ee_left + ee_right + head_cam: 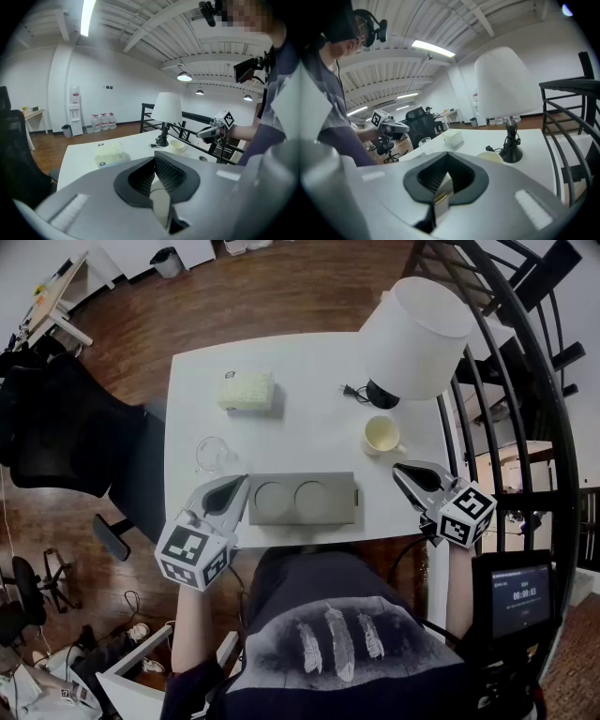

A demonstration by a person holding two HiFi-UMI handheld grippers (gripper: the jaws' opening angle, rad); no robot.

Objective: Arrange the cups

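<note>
Closest in are the two grippers, poised over the near edge of the white table [309,362]. The left gripper [240,482] sits at the left end of the grey tray [337,512] and the right gripper [399,468] beyond its right end. The likeliest slip, as I judge it, is a push instead of a grasp. The clear glass cup [212,454] stands just ahead and to the left of the left gripper's tips, near the table's left edge. A closed or badly aimed jaw could knock it over or slide it off, and its transparent rim is hard to judge. The cream mug [381,434] stands just ahead and to the left of the right gripper, close to the lamp [417,334] base and its cord. A wide reach there might catch the cord or bump the lamp. Either cup would tilt if set on the rim of one of the tray's two round recesses. Both grippers are clenched with jaws pressed together. Nothing lies between the pads, and neither touches a cup or the tray.
</note>
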